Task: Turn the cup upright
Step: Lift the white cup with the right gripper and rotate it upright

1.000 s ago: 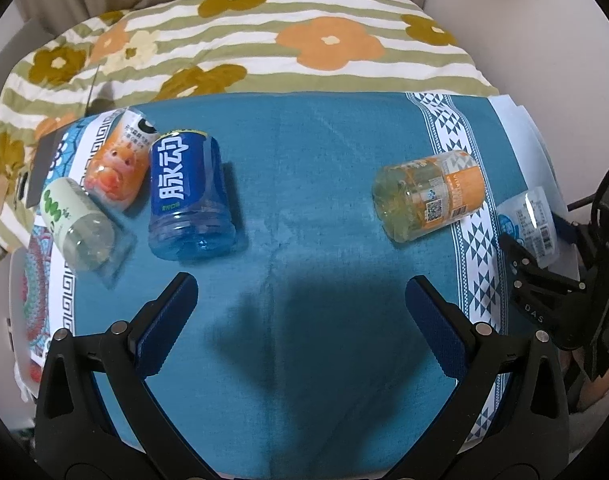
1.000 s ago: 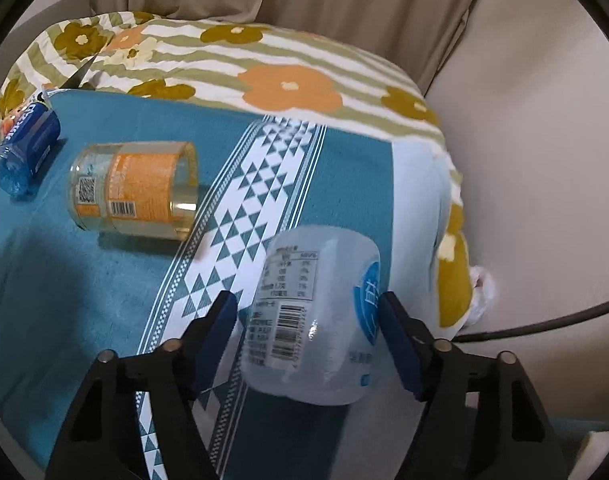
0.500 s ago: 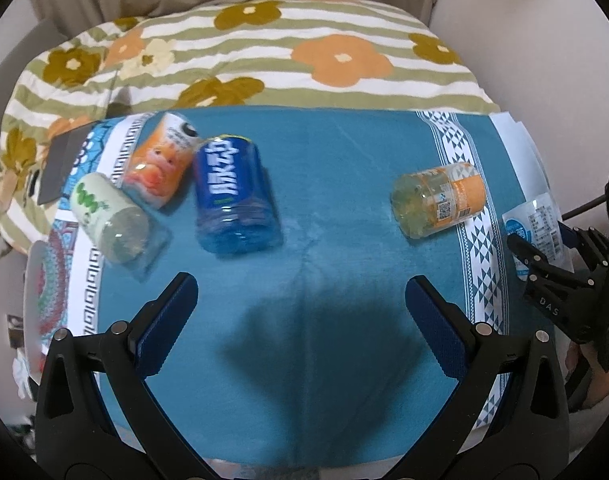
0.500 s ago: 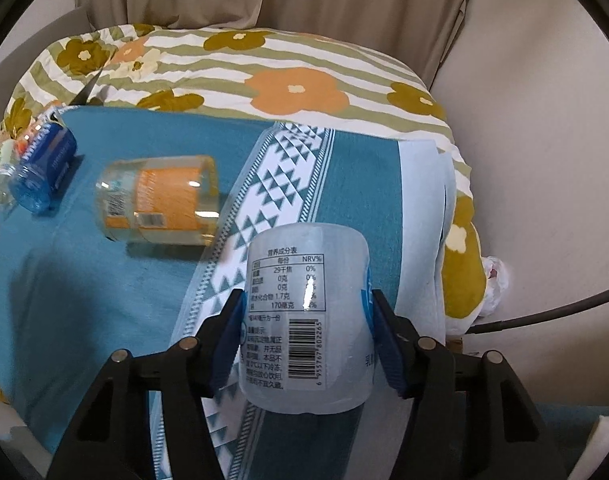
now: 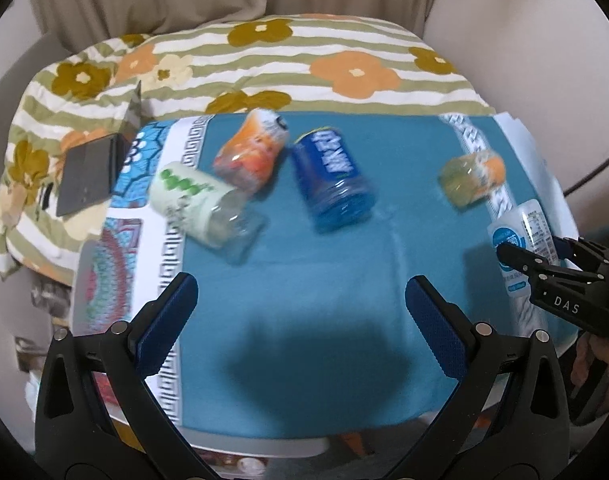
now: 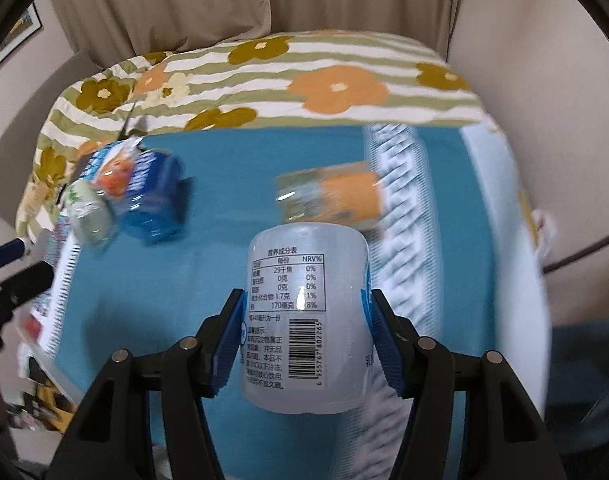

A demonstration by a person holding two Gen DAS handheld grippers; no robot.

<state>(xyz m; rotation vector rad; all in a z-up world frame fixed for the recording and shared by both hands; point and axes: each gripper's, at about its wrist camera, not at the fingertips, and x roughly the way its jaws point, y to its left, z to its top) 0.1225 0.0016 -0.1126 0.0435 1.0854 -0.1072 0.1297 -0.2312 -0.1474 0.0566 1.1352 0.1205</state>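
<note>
Right gripper (image 6: 306,344) clamping clear cup (image 6: 306,320) by its sides, held above teal cloth (image 6: 232,152). Left gripper (image 5: 300,308) gaping wide, holding nothing. Lying tipped on cloth: orange cup (image 6: 336,196) at 12 o'clock, just beyond; blue cup (image 6: 154,200), green cup (image 6: 89,216) at 10 o'clock. Contents unclear.

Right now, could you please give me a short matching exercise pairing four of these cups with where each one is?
Things:
1. white cup
2. blue cup
3. yellow-orange cup
4. green-dotted cup

Places:
A. lying by the triangle-patterned border
B. clamped in the right gripper
C. lying nearest the dark tablet
D. lying beside the orange cup

Pairs: 1-B, 2-D, 3-A, 4-C
</note>
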